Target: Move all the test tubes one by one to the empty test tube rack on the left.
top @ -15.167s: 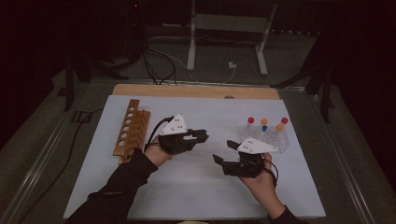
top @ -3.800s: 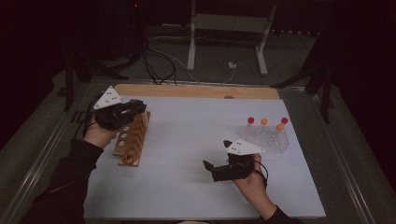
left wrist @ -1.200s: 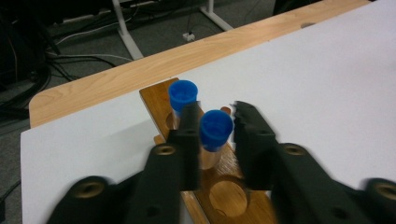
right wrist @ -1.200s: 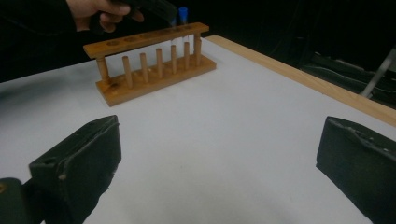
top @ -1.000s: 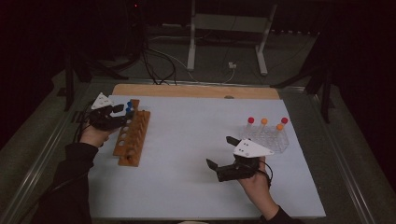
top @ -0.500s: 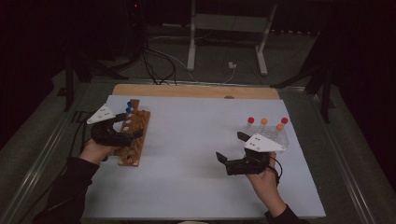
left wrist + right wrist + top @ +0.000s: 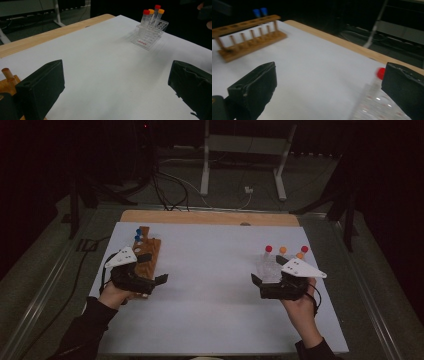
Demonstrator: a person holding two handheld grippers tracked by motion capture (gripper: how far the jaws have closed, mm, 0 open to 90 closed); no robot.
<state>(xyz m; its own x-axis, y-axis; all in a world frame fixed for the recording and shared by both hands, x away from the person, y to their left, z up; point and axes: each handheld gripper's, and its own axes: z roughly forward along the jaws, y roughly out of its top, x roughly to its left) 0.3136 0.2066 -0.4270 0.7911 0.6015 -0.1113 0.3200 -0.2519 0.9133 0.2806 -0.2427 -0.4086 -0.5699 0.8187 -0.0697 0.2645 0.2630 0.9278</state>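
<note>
The left claw point(image 7: 159, 281), jaws spread and empty, hovers beside the wooden rack point(image 7: 145, 255) holding two blue-capped tubes point(image 7: 138, 234). The right claw point(image 7: 256, 282), also spread, sits just before the clear rack point(image 7: 150, 35) holding four capped tubes point(image 7: 145, 17), well right of the wooden rack on the white surface point(image 7: 215, 285).

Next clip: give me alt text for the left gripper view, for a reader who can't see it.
The left gripper, its two black jaws wide apart with nothing between them, looks across a white table at a clear plastic rack that holds four capped tubes, two red and two orange. Part of a wooden rack shows beside the left-hand jaw.
</note>
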